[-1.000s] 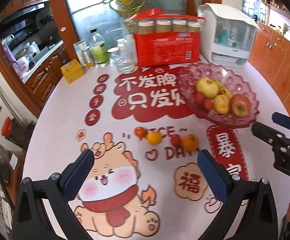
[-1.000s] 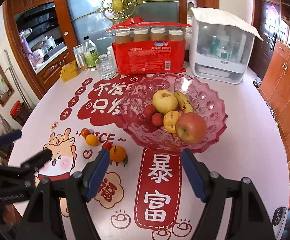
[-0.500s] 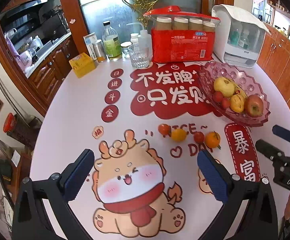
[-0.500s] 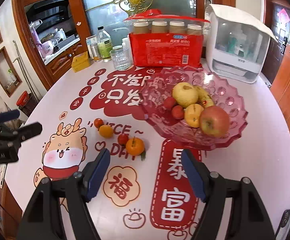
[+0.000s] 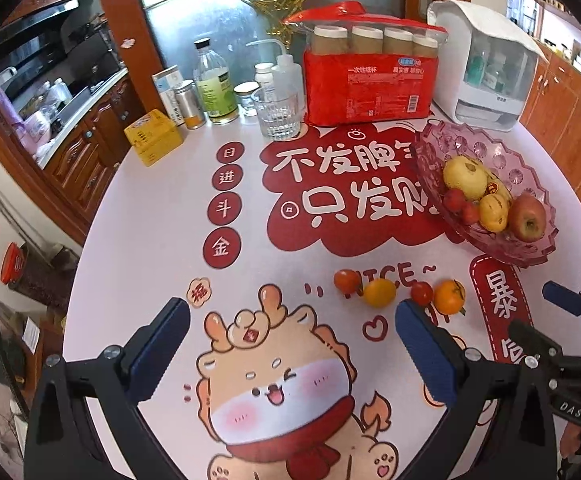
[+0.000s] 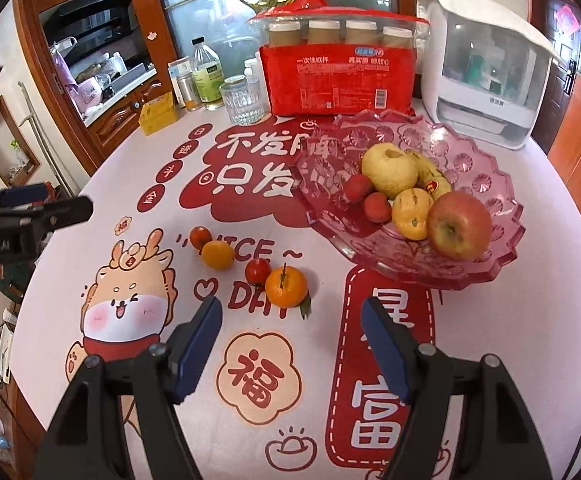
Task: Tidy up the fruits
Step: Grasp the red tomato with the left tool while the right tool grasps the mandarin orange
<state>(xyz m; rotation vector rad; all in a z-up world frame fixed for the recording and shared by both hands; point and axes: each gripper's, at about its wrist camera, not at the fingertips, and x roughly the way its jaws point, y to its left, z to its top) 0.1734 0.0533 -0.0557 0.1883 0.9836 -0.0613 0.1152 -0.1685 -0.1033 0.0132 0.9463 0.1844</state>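
Since a second ago both views have drawn back from the bowl: the loose fruit that sat high between the left gripper's fingers now lies off toward its right finger, and in the right wrist view the tangerine has come from beside the left finger to the middle of the gap. The right gripper's (image 6: 290,340) jaws have just been closing a little, with nothing between them.

Both grippers stand open and hold nothing. The left gripper (image 5: 290,344) hangs over the cartoon dragon (image 5: 278,392) printed on the table cover. Just beyond the right gripper lies the tangerine (image 6: 286,286), touching a small red tomato (image 6: 257,271). Farther toward the left edge of the table lie a yellow fruit (image 6: 217,255) and a second tomato (image 6: 200,237), touching each other.

The pink glass bowl (image 6: 486,196) stands toward the right edge of the table (image 6: 550,320), holding a red apple (image 6: 459,225), a pale pear (image 6: 388,169), a yellow fruit, a banana and two small red fruits.

Along the far edge stand a yellow box (image 5: 153,136), bottles (image 5: 214,84), a drinking glass (image 5: 276,114), a red pack of paper cups (image 5: 370,80) and a white appliance (image 5: 486,68). Behind are wooden cabinets and a glass door.
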